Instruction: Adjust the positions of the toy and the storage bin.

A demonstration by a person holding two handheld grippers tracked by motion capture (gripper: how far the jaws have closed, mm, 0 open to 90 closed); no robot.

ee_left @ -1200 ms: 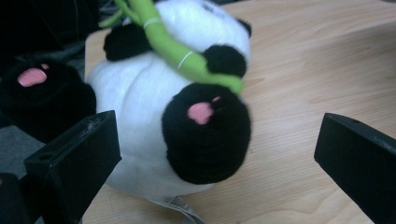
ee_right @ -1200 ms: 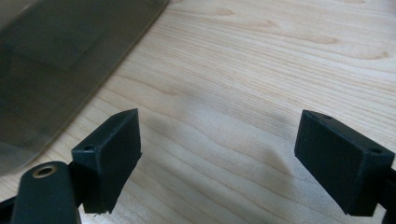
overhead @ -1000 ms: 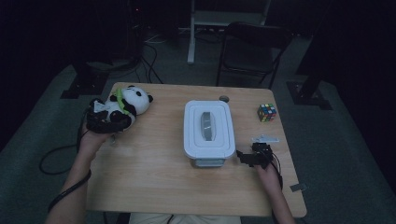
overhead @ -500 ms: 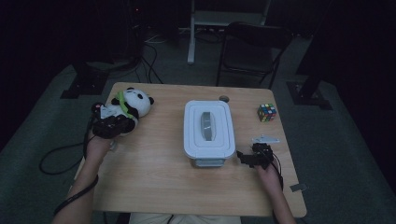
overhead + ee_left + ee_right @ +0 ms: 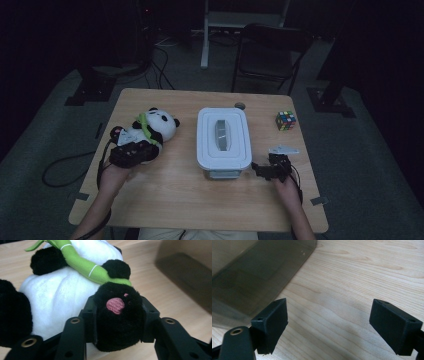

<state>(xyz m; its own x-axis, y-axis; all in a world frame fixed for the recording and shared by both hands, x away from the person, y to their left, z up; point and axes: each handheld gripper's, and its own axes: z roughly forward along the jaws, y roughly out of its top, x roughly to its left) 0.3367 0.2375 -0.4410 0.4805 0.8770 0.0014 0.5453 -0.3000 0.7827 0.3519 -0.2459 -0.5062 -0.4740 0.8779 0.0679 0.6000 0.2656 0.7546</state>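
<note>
A plush panda [image 5: 155, 126] with a green bamboo stalk lies on the left part of the wooden table [image 5: 175, 200]. My left gripper [image 5: 134, 150] is at its near end. In the left gripper view the gripper [image 5: 117, 315] is shut on a black paw [image 5: 117, 327] with a pink pad, the jaws pressing it from both sides, and the white belly [image 5: 62, 290] lies behind. A white lidded box [image 5: 223, 137] stands mid-table. My right gripper [image 5: 257, 169] sits open beside the box's near right corner. Bare wood lies between its jaws [image 5: 334, 317], with the box wall [image 5: 249, 272] at the left.
A Rubik's cube [image 5: 286, 120] sits at the table's far right. A small round object [image 5: 240, 105] lies just behind the box. A dark chair [image 5: 270, 50] and stand legs are on the floor beyond the far edge.
My left gripper has drawn the panda to the right and toward the person, its paw in the jaws. The right gripper has stayed put.
</note>
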